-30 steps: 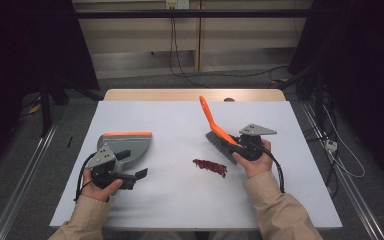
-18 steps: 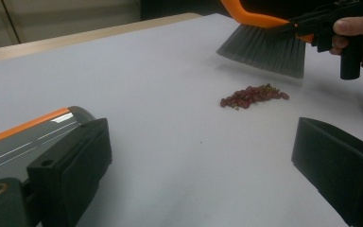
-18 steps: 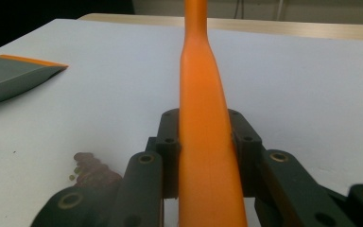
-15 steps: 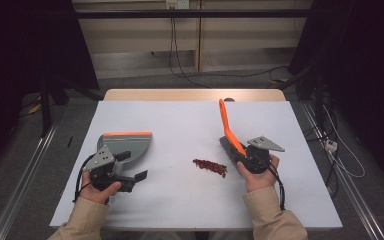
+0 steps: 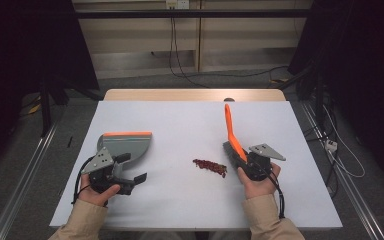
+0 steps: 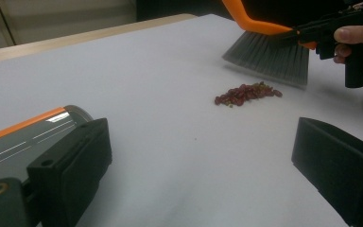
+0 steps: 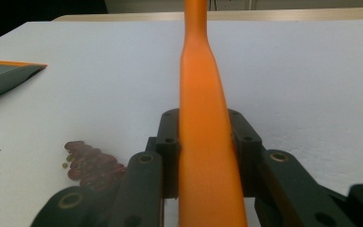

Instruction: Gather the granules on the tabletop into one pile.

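A small heap of red beans (image 5: 210, 167) (image 6: 246, 93) (image 7: 92, 165) lies mid-table. My right gripper (image 5: 242, 159) (image 7: 203, 130) is shut on the orange handle of a hand brush (image 5: 228, 125) (image 7: 201, 94). The grey bristles (image 6: 269, 56) hang just right of the heap, and the handle slants up and away. A grey dustpan (image 5: 127, 145) (image 6: 23, 142) (image 7: 4, 78) with an orange lip lies flat at the left. My left gripper (image 5: 131, 168) (image 6: 203, 142) rests on the table just in front of the dustpan. Its jaws are open with nothing between them, and the pan's handle lies outside one jaw.
The white table top (image 5: 180, 120) has bare surface all around the heap; its wooden far edge (image 5: 195, 95) sits at the back. Metal rails (image 5: 25, 170) run along the floor on both sides, and cables (image 5: 330, 145) lie on the floor at the right.
My right gripper has carried the brush rightward and nearer to the person, and the handle now stands more upright. The left gripper, dustpan and beans have not moved.
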Tool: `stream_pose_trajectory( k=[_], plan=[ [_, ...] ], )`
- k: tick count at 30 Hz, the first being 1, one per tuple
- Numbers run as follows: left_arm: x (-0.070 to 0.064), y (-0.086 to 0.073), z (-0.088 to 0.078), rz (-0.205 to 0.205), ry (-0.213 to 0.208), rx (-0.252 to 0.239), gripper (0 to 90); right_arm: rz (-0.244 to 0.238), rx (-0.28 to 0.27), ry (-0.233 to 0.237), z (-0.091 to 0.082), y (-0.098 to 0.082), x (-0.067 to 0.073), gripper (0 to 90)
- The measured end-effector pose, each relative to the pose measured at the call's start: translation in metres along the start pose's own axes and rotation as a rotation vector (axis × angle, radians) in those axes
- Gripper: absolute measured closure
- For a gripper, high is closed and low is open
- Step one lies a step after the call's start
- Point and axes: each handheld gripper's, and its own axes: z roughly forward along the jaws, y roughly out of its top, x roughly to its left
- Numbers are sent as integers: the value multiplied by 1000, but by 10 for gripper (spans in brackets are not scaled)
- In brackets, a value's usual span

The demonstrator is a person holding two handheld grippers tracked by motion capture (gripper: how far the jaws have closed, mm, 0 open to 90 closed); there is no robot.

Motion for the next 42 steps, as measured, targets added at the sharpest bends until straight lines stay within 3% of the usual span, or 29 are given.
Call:
stream_pose_trajectory(
  k=[9,22,42],
  plan=[
    [-1,0,0,0,1,2,55,-43,2,-45,4,-7,9,712],
    [0,-1,0,-4,3,5,55,-89,-25,-59,18,-10,43,711],
    [2,-2,0,-4,6,15,55,-67,-52,-63,33,-8,60,712]
  ],
)
